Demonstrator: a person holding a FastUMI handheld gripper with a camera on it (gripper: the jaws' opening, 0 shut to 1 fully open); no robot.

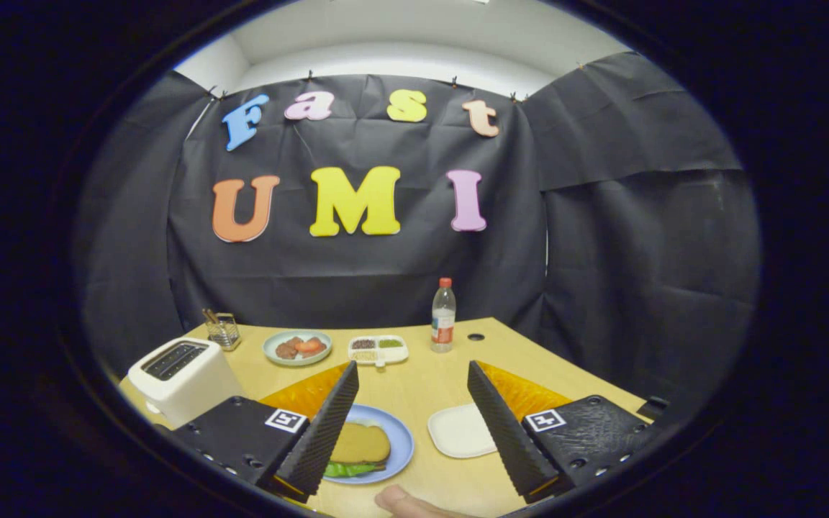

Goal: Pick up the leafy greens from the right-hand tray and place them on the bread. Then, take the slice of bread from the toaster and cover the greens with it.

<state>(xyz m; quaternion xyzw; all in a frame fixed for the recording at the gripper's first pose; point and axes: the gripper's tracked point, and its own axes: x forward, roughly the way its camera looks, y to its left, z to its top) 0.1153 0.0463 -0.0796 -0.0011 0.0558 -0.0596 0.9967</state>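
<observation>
I'm holding the gripper (pixel 414 424) with jaws wide and empty above the wooden tabletop (pixel 414 381). The tan bread slice (pixel 360 442) is sitting over the green leafy greens (pixel 346 470) on the round blue plate (pixel 400 439). Risk: the slice is lying off-centre, so a nudge could slide it off.

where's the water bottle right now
In the gripper view, the water bottle stands upright at the table's far edge, beyond the open gripper, just right of the divided condiment tray.
</observation>
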